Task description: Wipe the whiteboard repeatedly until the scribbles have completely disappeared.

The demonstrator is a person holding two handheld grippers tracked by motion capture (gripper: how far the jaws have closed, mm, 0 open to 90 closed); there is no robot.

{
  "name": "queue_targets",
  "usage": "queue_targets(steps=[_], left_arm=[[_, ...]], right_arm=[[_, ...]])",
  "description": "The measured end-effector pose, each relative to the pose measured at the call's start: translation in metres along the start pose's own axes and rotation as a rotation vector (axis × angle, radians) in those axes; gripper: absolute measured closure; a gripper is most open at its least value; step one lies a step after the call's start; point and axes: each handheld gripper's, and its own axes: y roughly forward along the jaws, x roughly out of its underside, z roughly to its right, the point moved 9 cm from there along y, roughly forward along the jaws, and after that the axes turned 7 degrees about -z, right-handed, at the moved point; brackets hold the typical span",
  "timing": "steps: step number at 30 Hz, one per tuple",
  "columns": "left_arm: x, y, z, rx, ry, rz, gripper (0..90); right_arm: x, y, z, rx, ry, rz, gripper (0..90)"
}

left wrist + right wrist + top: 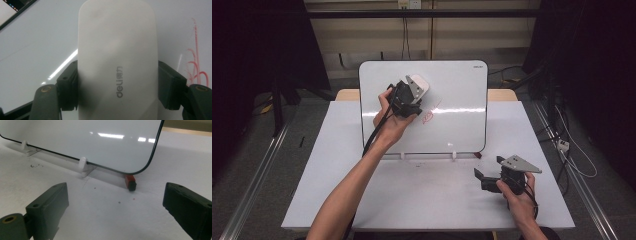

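Two pads of the left hand-held gripper (117, 90) clamp the eraser (117, 50) mid-body; looks light, stiff, kinda slick plastic.

My left gripper (408, 100) is a black body topped with a pale grey three-cornered plate that has rounded corners, and a black cable loops from it down along my bare forearm. My right gripper (494, 176) is the same build: black housing, grey triangular plate on top, and a dark cable curling around the wrist. No sleeves reach either forearm. Seen from the left gripper view, my jaws are matte black blocks, each with a small recessed hole, mounted on dull grey-green arms carrying brass-coloured round fasteners. From the right gripper view the blocks look chunky and square-edged, with the same brass-ringed fastener at the left arm.
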Motion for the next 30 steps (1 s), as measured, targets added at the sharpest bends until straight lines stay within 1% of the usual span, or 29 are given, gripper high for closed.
queue_targets(steps=[1,2,3,5,7,8,9,10,11,12,13,15,20,21,27,28,29,30], left_arm=[[0.000,0.001,0.002,0.002,0.003,0.003,31.1],[0.001,0.000,0.005,0.006,0.018,0.000,31.1],[0.002,0.000,0.008,0.002,0.024,0.000,31.1],[0.003,0.001,0.015,0.006,0.042,0.003,31.1],[0.003,0.002,0.021,0.013,0.048,-0.005,31.0],[0.003,0.002,0.024,0.012,0.066,-0.004,31.0],[0.003,0.002,0.027,0.015,0.067,-0.007,31.0],[0.003,0.003,0.030,0.010,0.080,-0.002,31.0],[0.003,0.002,0.031,0.008,0.091,-0.010,31.0],[0.002,0.003,0.032,-0.003,0.090,-0.008,31.0],[0.002,0.004,0.032,-0.004,0.093,-0.013,31.0],[0.000,0.006,0.031,0.005,0.092,-0.017,31.0],[-0.005,0.007,0.035,0.003,0.118,-0.021,31.0],[-0.007,0.007,0.036,0.006,0.113,-0.012,31.0],[-0.010,0.009,0.039,0.003,0.110,-0.018,31.0],[-0.010,0.008,0.039,-0.004,0.115,-0.023,31.1],[-0.010,0.008,0.042,0.003,0.122,-0.019,31.1],[-0.010,0.008,0.045,0.000,0.137,-0.019,31.0]], right_arm=[[0.000,0.000,0.000,-0.001,-0.002,0.002,6.5],[0.000,0.000,-0.001,-0.002,0.000,0.001,6.5],[0.000,0.000,-0.001,-0.003,0.000,-0.001,6.5],[0.000,0.001,-0.001,-0.003,0.000,-0.001,6.5],[0.000,0.001,-0.001,-0.003,0.000,-0.001,6.5],[0.000,0.001,-0.001,-0.003,0.000,-0.001,6.5],[0.000,0.001,-0.001,-0.003,0.000,-0.001,6.5],[0.000,0.001,-0.001,-0.003,0.002,-0.002,6.5],[0.000,0.001,-0.001,-0.003,0.001,-0.002,6.5],[0.000,0.001,-0.001,-0.003,0.000,-0.001,6.5],[0.000,0.001,-0.001,-0.003,0.000,-0.002,6.5],[0.000,0.001,-0.001,-0.002,0.000,-0.003,6.5],[-0.001,0.002,-0.001,0.000,-0.004,-0.002,6.5],[-0.001,0.002,-0.001,0.000,-0.004,-0.002,6.6],[0.000,0.002,-0.001,-0.003,-0.003,-0.002,6.5],[-0.001,0.002,-0.001,-0.004,-0.005,-0.001,6.5],[-0.001,0.002,-0.001,-0.003,-0.006,-0.001,6.6],[-0.001,0.002,-0.001,-0.002,-0.006,-0.002,6.5]])
